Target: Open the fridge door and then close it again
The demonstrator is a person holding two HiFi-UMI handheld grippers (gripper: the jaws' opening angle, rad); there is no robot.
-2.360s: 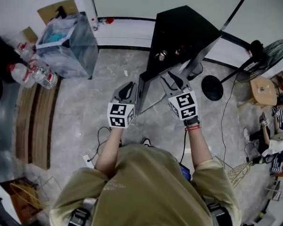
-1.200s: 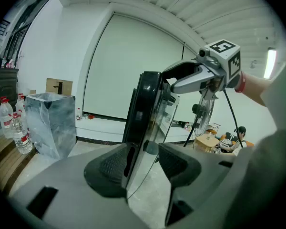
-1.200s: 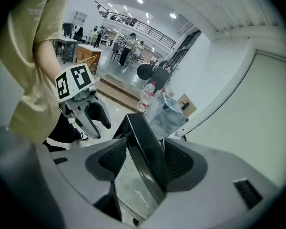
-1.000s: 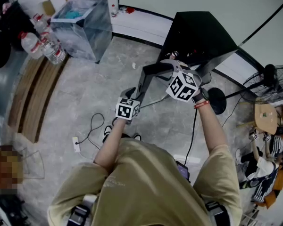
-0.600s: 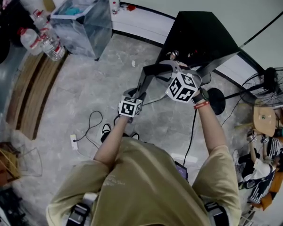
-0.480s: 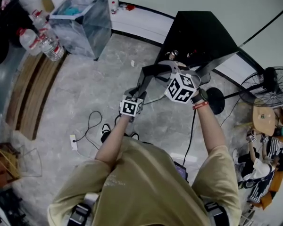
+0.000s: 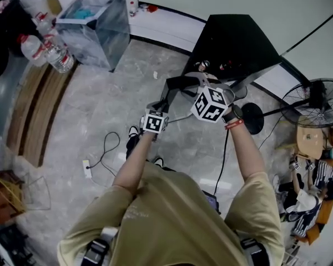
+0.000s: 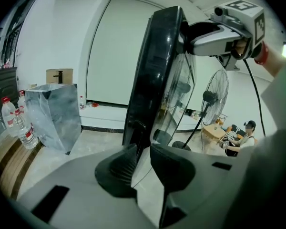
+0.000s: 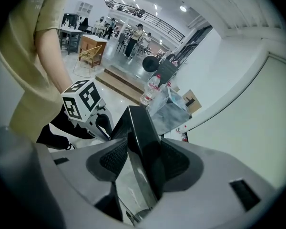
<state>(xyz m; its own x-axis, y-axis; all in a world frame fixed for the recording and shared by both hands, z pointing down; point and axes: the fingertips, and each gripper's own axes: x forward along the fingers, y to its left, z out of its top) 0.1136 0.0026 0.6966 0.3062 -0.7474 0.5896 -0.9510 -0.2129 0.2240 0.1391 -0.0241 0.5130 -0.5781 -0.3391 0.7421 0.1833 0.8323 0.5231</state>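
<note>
The fridge door (image 8: 155, 70) is being held ajar, swung out from the black fridge (image 7: 236, 37) toward 7 o'clock in the head view. In the left gripper view its long axis is running from 12 to 6 o'clock. Its upper edge is being clamped by the right tongs (image 9: 140, 151), whose jaws have just been closing on the dark slab (both pads are seen against it). The left tongs (image 8: 142, 149) are being pointed at the door's free edge lower down. Their jaws have just been closing, yet a slit is being left between the pads, and the edge is standing just past the tips at 12 o'clock, ungripped. The right tongs are judged the better placed for swinging the door back toward 1 o'clock.

In the fridge's mouth, small round things (image 7: 202, 64) are being glimpsed, too small to name. At 10 o'clock, something bluish is being held in a clear bin (image 7: 94, 29), with bottles (image 7: 47, 54) just beside it.
</note>
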